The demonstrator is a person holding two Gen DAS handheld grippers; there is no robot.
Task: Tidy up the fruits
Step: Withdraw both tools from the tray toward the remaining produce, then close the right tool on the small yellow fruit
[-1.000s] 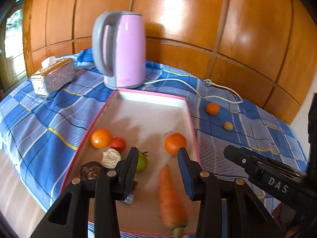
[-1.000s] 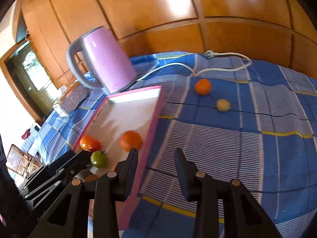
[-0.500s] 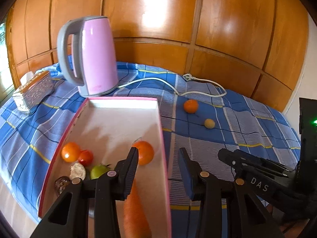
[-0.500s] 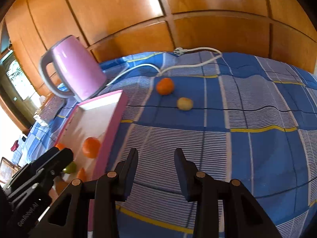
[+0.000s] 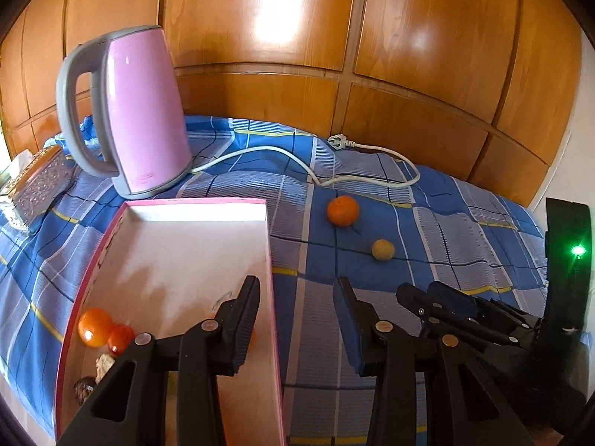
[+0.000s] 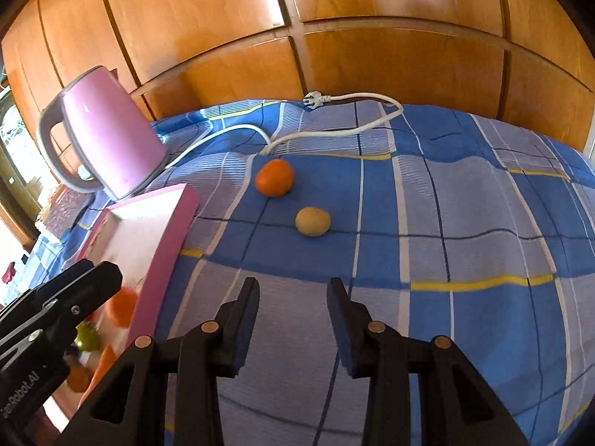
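Left gripper: I held my left gripper (image 5: pixel 295 297) with its fingers apart and nothing between them, above the right wall of the pink-rimmed shallow white tray (image 5: pixel 272 260).
Right gripper: my right gripper (image 6: pixel 292 299) was also spread apart and empty, above the blue checked cloth (image 6: pixel 465 223) on the counter.
Loose fruit: a round orange tangerine (image 6: pixel 274 177) and a smaller pale yellow round fruit (image 6: pixel 312 221) lay near each other on the cloth, apart from the tray and ahead of both grippers.
Tray contents: an orange fruit (image 5: pixel 93 326) touched a small red tomato (image 5: pixel 119 338) at the tray's near left side; other pieces there were partly hidden.
Background: a pink electric kettle with a grey handle (image 5: pixel 143 111) stood just behind the tray, its white cord (image 5: pixel 372 180) trailing across the cloth.
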